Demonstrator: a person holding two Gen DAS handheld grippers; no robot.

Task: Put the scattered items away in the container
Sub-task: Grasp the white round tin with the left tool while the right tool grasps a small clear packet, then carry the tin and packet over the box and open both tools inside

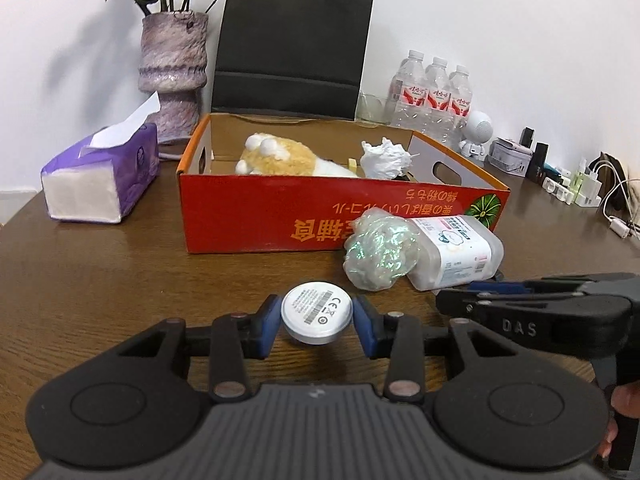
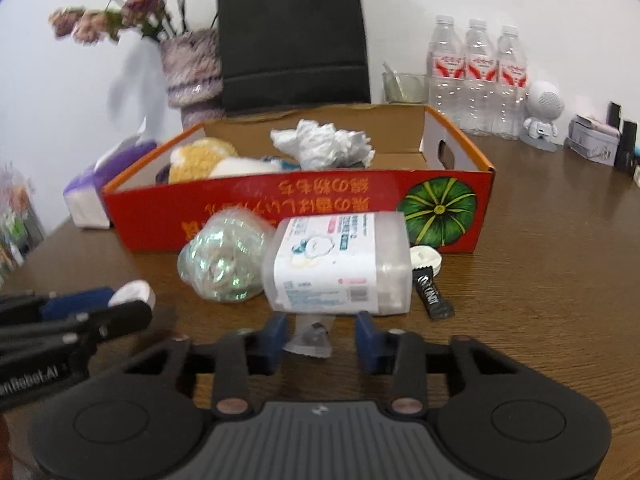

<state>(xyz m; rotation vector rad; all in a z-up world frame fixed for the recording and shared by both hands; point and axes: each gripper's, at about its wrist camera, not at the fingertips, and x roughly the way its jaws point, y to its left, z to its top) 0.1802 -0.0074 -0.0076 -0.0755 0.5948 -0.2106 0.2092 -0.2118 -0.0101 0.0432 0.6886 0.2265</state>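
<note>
Looking from our left gripper [image 1: 316, 322], we see it squeezing a round white puck [image 1: 316, 312] between its blue pads. The puck is lifted a little off the wooden table [image 1: 100, 280], in front of the red box [image 1: 280, 208]. It is held only by its thin edge, so we think it could pop out if we tip it or bump the box wall. The puck is round, so it has no long side; its flat label face points up and toward us.

Looking from our right gripper [image 2: 320, 338], we see its pads spread apart, holding nothing. A small clear packet [image 2: 310, 340] lies between them. Just ahead lies a clear plastic tub [image 2: 340, 264], touching a shiny crumpled ball [image 2: 224, 260]. The tub's long side runs left to right, along the box. Grabbing it across that long way could make it slip, we think.
</note>
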